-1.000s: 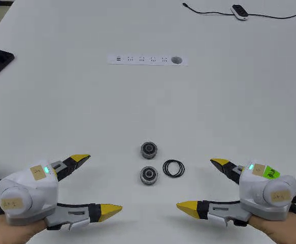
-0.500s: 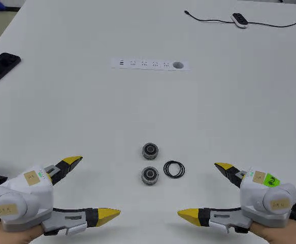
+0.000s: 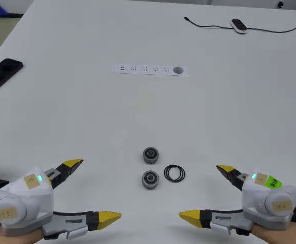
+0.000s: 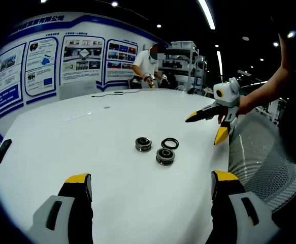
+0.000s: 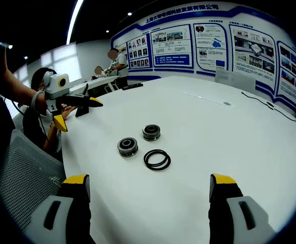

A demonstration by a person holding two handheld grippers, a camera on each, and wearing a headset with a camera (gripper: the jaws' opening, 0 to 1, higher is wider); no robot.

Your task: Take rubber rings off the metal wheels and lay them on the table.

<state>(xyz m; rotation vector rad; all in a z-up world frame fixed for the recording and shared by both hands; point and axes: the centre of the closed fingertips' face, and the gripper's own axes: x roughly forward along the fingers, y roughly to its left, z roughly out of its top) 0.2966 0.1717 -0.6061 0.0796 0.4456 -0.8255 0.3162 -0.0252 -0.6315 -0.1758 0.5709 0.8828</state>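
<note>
Two small metal wheels lie on the white table, one farther (image 3: 150,155) and one nearer (image 3: 150,179); both also appear in the left gripper view (image 4: 143,144) (image 4: 165,155) and the right gripper view (image 5: 151,132) (image 5: 128,146). A small pile of black rubber rings (image 3: 174,173) (image 4: 169,143) (image 5: 157,159) lies flat beside the nearer wheel. My left gripper (image 3: 92,190) stands open at the lower left, apart from the wheels. My right gripper (image 3: 204,193) stands open at the lower right, holding nothing.
A white power strip (image 3: 149,69) lies farther back on the table (image 3: 87,112). A black phone (image 3: 2,73) rests near the left edge. A cable with a small remote (image 3: 238,25) runs along the far right. People stand in the background (image 4: 149,63).
The head camera has tilted, so the table's things sit lower in the picture. Both grippers have dropped slightly towards the near edge and stay open.
</note>
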